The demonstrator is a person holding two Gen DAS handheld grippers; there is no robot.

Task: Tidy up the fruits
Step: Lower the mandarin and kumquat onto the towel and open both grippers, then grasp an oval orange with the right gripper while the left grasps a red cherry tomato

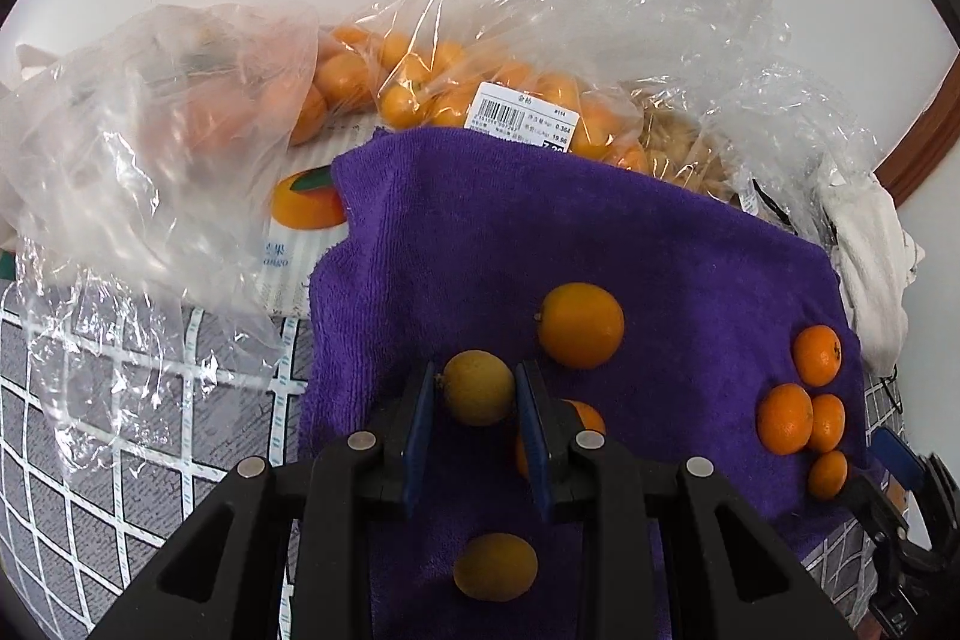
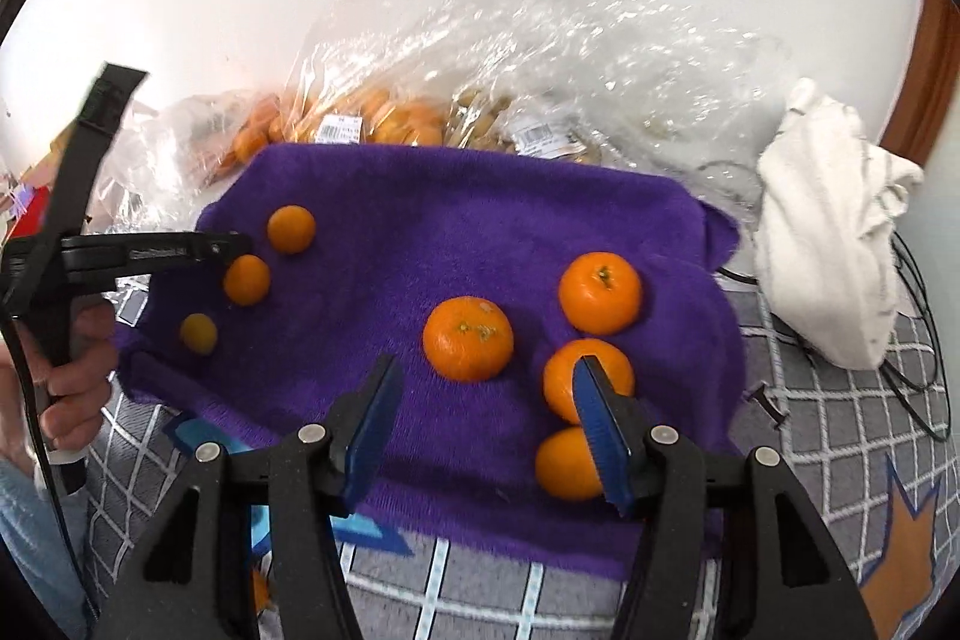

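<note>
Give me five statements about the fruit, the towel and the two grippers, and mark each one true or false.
1. The left gripper is shut on a yellowish fruit. True.
2. The right gripper holds a mandarin. False: its jaws stand open with nothing between them, above the purple towel.
3. The loose fruit lies on a purple towel. True.
4. Four mandarins lie grouped on the towel near the right gripper. True.
5. The plastic bags behind the towel are empty. False: orange fruit shows through them, and one bears a barcode label.
</note>
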